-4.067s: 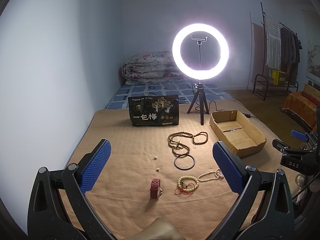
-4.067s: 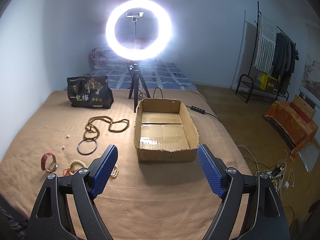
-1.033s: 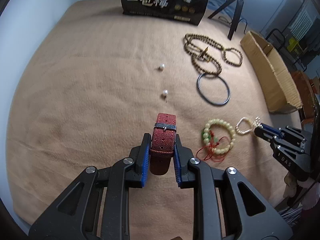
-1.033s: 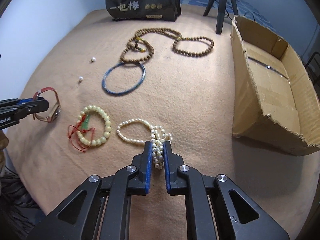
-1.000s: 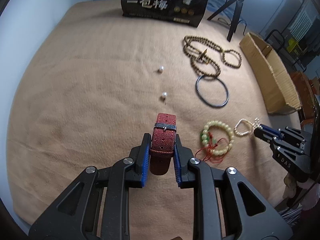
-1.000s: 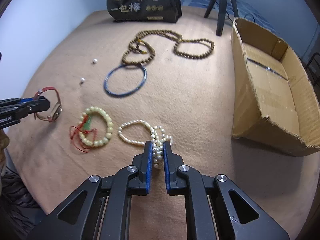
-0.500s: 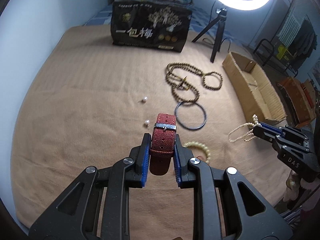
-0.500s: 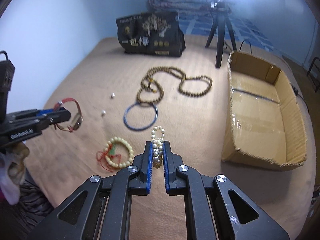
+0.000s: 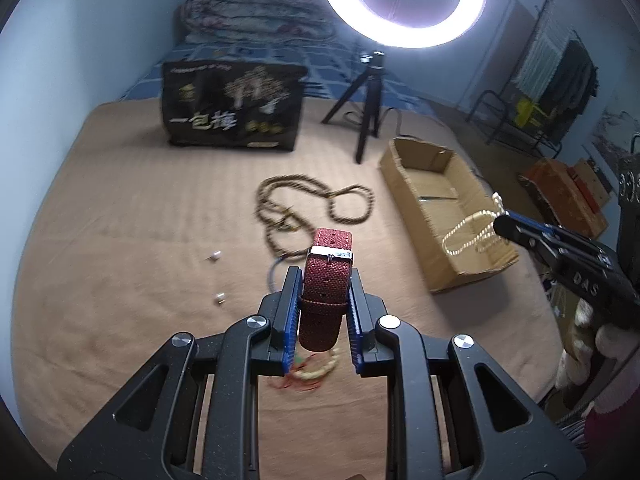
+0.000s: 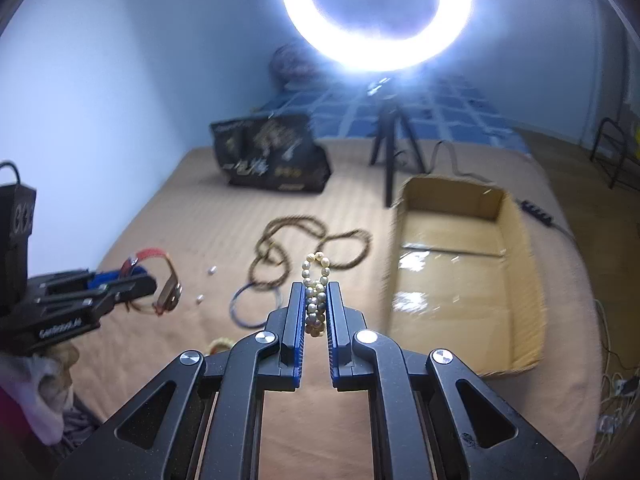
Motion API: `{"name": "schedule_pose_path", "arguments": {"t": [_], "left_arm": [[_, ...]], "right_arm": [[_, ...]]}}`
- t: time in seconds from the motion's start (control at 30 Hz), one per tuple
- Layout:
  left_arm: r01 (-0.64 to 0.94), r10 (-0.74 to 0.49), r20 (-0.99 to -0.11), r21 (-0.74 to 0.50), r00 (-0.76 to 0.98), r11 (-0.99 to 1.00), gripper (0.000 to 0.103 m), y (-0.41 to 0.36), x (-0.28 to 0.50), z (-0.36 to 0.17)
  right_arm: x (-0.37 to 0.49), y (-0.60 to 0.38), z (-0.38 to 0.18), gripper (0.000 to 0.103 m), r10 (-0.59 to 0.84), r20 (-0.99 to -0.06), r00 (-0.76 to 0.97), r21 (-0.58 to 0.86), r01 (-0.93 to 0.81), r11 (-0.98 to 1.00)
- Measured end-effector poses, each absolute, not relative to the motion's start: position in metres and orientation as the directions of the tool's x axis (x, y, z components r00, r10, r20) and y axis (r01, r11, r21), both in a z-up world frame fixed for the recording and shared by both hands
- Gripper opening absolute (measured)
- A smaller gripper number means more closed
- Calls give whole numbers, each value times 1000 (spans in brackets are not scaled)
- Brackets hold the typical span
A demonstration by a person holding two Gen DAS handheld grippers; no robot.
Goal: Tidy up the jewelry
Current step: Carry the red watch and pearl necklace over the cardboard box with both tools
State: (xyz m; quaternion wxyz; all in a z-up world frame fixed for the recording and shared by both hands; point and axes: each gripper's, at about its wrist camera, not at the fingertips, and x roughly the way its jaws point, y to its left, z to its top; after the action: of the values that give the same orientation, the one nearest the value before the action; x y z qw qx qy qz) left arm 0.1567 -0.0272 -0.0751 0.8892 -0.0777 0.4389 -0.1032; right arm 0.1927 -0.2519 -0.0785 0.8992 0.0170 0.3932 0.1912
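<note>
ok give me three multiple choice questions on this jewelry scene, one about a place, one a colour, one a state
1. Where does the cardboard box sit relative to the brown bead necklace, in the right wrist view?
A. to its right
B. to its left
C. on top of it

2. What colour is the watch strap in the left gripper?
A. green
B. dark red
C. white

3. What state is the right gripper in?
A. open, nothing in it
B. shut on the pearl strand
C. shut on a bangle

Answers: 1 A, the box lies right of the beads. 2 B, the woven strap is red. 3 B, pearls sit between its jaws.

Lit ring light (image 9: 403, 4) on tripod (image 9: 366, 96), black printed bag (image 9: 233, 110), folded quilt (image 9: 256, 14), clothes rack (image 9: 548, 68)
</note>
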Motion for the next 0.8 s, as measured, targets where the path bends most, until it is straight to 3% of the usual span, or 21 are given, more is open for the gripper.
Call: {"name": "schedule_pose_path", "arguments": {"t": [0.3,0.8], "left_arm": [[196,-321,-749,-254,579,947,20,-75,176,-65],[321,-412,-745,-275,524,906,20,-163,230,-81]], "right_arm": [[208,-309,-69,8,269,-679,683,177,-204,963],[228,-356,-109,8,206,-757,620,196,-86,977]]}}
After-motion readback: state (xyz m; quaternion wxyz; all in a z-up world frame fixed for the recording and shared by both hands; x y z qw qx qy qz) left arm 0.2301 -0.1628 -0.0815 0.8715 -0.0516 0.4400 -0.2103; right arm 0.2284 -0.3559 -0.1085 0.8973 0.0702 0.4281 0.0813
